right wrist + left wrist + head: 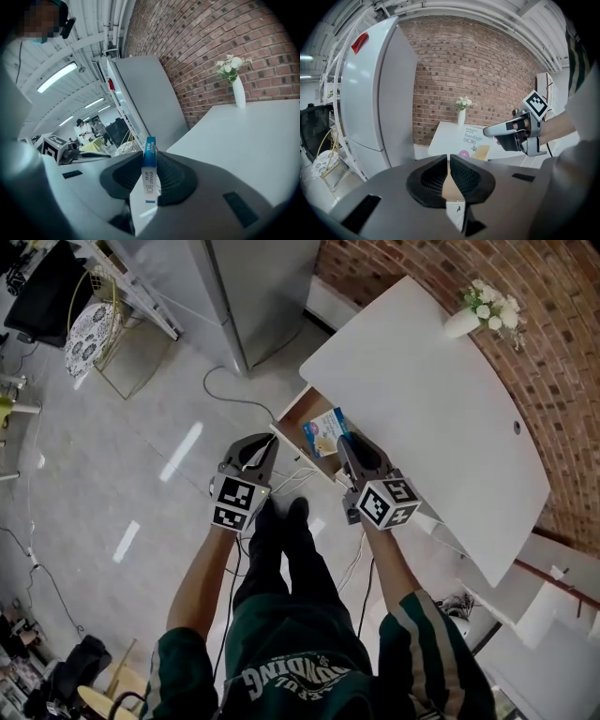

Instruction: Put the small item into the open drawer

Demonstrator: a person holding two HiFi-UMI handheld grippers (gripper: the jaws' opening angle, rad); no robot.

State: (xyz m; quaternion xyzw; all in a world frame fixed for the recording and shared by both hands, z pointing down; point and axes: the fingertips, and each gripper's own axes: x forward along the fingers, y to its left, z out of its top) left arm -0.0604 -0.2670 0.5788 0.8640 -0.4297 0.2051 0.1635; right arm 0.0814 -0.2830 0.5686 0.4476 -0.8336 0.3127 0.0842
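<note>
The right tool (345, 442) pinched the small box (325, 432), a blue-and-white bandage carton, by one end, so most of it stuck out past the pads (172, 174). In the right gripper view the box stood on edge between those dark pads, its thin side towards the camera. Pressing on the two broad faces probably kept it from twisting and left the free end clear to go in first.

In the head view the box hung over the open drawer (292, 413), which stuck out from under the near left edge of the white bench (431, 399). No view showed whether it touched the drawer's floor or wall. It looked to be above the drawer, not resting in it. So the task's thing was in the tool, over its target and not yet let go. By my reading the placing step was nearly there: the box needed lowering past the drawer's front wall before the pads spread.

The left tool (265, 448) was pressed together on nothing, with only a sliver of background showing between its pads in the left gripper view. It sat just left of the drawer and apart from the box, probably idle because the drawer already stood open. A vase (466, 320) of white flowers stood at the bench's far end, well apart from the work.
</note>
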